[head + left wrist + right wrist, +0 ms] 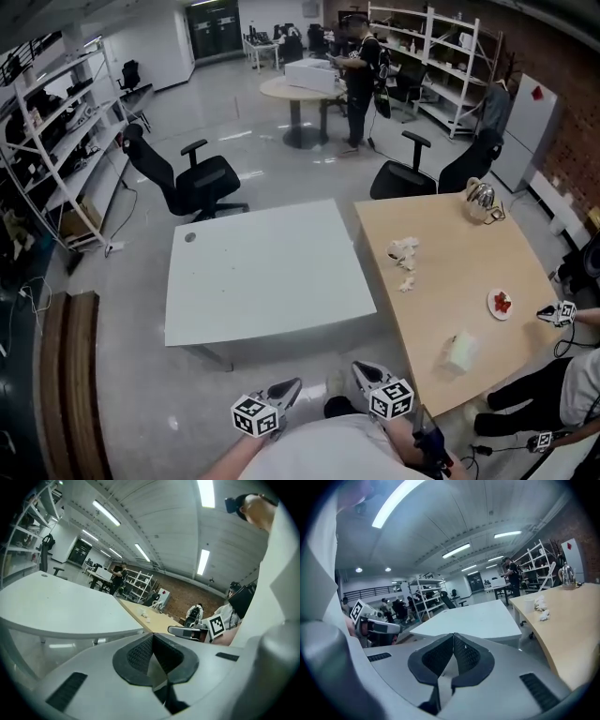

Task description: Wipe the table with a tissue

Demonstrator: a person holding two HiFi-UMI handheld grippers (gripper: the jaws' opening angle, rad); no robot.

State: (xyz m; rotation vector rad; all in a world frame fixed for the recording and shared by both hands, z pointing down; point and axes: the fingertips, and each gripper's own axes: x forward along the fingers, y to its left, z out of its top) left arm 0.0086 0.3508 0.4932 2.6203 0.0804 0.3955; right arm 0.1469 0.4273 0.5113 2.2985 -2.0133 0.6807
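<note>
Crumpled white tissues (405, 249) lie on the wooden table (450, 272) at the right, with a smaller scrap (406, 284) just nearer to me. A pale tissue pack (459, 352) rests near that table's front edge. Both grippers are held low in front of my body, off the tables. My left gripper (292, 384) is shut with nothing in it, its pads meeting (152, 637). The right gripper (360, 369) is likewise shut and empty (453, 637). In the right gripper view the tissues (540, 604) show far ahead at the right.
A white table (262, 272) stands straight ahead, next to the wooden one. On the wooden table are a metal kettle (481, 199) and a small plate (501, 304) with red pieces. Black office chairs (192, 178) stand behind. A seated person (572, 375) is at the right.
</note>
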